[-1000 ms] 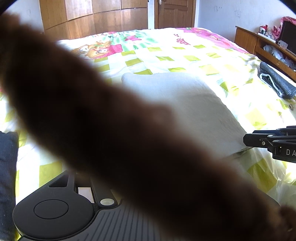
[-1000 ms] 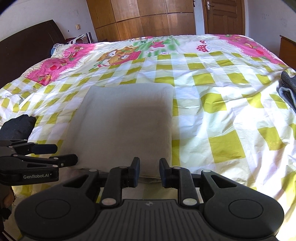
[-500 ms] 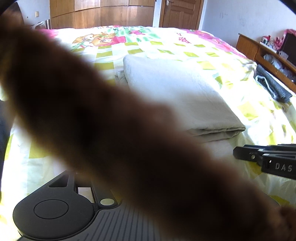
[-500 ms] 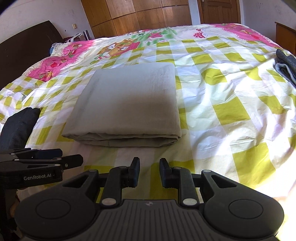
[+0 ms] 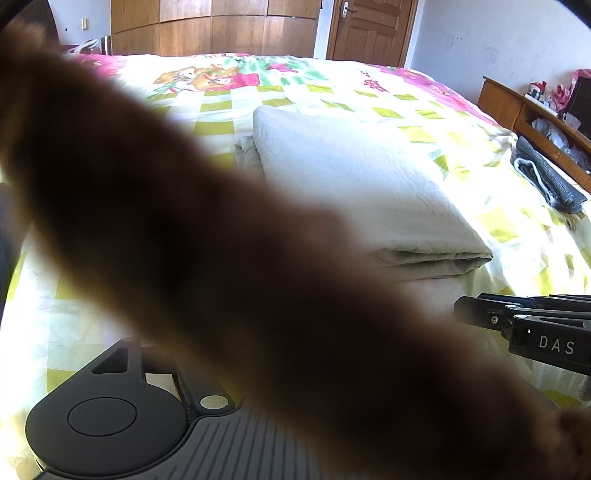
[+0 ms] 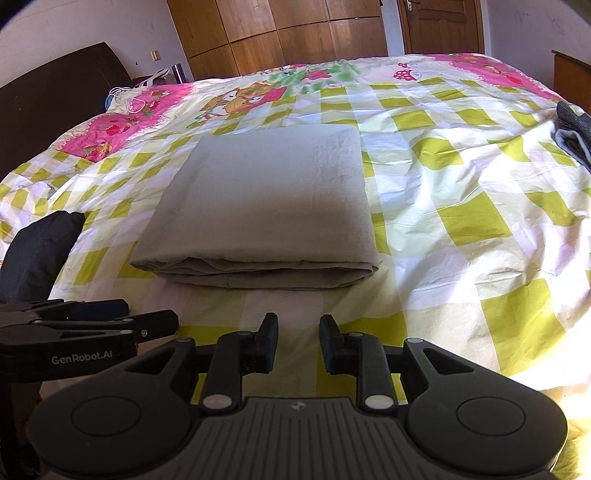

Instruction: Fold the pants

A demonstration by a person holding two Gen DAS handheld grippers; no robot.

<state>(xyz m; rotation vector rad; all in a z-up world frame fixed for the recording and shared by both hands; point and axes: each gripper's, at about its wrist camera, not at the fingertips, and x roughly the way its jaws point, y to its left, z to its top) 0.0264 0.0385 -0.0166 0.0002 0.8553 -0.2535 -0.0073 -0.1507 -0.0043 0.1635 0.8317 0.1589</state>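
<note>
The beige pants (image 6: 266, 206) lie folded into a flat rectangle on the checked bedspread (image 6: 461, 229), folded edge towards me. My right gripper (image 6: 298, 328) hovers a short way in front of that edge, open with a narrow gap and nothing in it; it shows side-on at the right of the left wrist view (image 5: 465, 312). My left gripper (image 6: 153, 314) is beside it on the left, level with it. Its jaws are opening and nothing shows between them. In the left wrist view a blurred brown shape (image 5: 221, 258) close to the lens hides its fingers and part of the pants (image 5: 351, 177).
A dark grey folded garment (image 5: 543, 177) lies at the bed's right edge, near a wooden shelf (image 5: 524, 110). A black garment (image 6: 37, 251) sits at the left by the dark headboard (image 6: 55, 96). Wardrobes (image 6: 288, 33) and a door stand behind the bed.
Both grippers have drawn back and down from the pants' near edge, which now lies apart from them in full view. The brown blur still covers the left wrist view.
</note>
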